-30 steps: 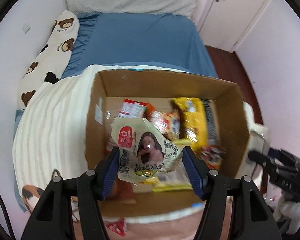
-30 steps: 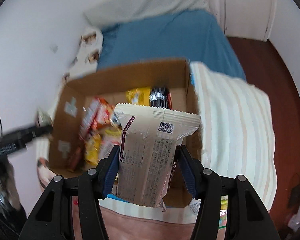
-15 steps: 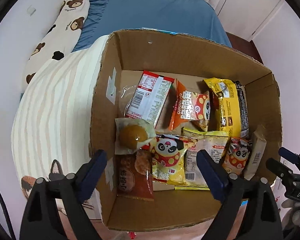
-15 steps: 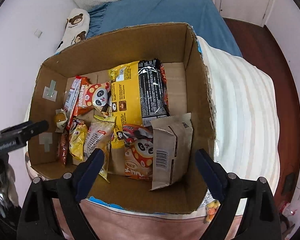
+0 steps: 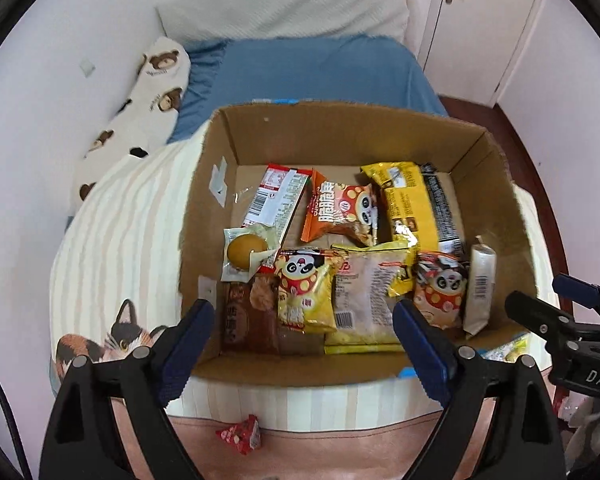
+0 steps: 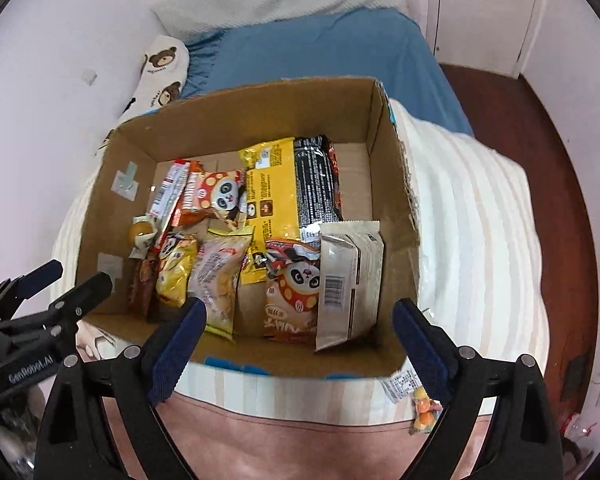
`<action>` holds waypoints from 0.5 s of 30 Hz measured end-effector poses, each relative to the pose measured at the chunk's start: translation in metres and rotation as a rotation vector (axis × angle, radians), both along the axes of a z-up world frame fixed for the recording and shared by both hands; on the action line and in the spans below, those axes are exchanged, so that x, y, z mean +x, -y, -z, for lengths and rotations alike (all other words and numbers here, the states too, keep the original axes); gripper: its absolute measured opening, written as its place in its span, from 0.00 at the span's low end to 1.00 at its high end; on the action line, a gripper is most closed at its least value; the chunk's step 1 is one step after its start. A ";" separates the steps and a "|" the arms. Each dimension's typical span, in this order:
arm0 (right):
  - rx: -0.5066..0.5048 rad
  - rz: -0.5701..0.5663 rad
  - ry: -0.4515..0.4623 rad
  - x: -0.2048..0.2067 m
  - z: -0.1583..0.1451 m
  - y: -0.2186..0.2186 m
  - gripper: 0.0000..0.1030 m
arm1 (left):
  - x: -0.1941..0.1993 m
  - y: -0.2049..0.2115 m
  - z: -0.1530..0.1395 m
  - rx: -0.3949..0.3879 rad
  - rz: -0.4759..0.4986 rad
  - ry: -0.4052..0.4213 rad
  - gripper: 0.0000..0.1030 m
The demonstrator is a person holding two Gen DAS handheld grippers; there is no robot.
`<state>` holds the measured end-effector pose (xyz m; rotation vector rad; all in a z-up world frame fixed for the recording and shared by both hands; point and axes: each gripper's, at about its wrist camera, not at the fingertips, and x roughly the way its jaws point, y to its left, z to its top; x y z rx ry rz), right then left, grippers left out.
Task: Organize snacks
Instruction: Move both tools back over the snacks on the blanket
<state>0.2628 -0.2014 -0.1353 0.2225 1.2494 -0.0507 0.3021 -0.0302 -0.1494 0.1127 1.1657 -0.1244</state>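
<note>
Snack packets fill the open brown cardboard box (image 5: 348,140) on the cream striped blanket (image 5: 112,240) of a blue-sheeted bed (image 5: 320,72), a bear-print white bolster (image 5: 148,92) lying along the wall. Both tools hover over the box's near edge, empty: the left tool (image 5: 304,332) and the right tool (image 6: 296,332) each spread wide, blue pads apart. Inside lie an orange panda-print bag (image 5: 340,212), a long yellow packet (image 5: 408,204), a clear-wrapped round brown pastry (image 5: 246,250) by the left wall and a beige barcoded packet (image 6: 350,276) leaning at the right wall (its text too small to read). A small red wrapped candy (image 5: 240,434) sits outside on the pink bed edge. "GenRobot.AI" shows on the left tool's body in the right wrist view. A second ago each tool gripped a packet; both packets now rest in the box.
</note>
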 end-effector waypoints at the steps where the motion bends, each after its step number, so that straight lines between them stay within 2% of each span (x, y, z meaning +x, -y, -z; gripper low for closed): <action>1: -0.012 -0.001 0.014 -0.006 -0.006 -0.002 0.93 | -0.007 0.000 -0.005 -0.003 -0.001 0.017 0.89; 11: -0.098 0.016 0.161 -0.059 -0.064 -0.014 0.94 | -0.064 0.001 -0.050 -0.006 -0.001 0.146 0.89; 15: -0.102 0.018 0.210 -0.082 -0.085 -0.018 0.94 | -0.086 0.000 -0.071 -0.010 -0.004 0.203 0.89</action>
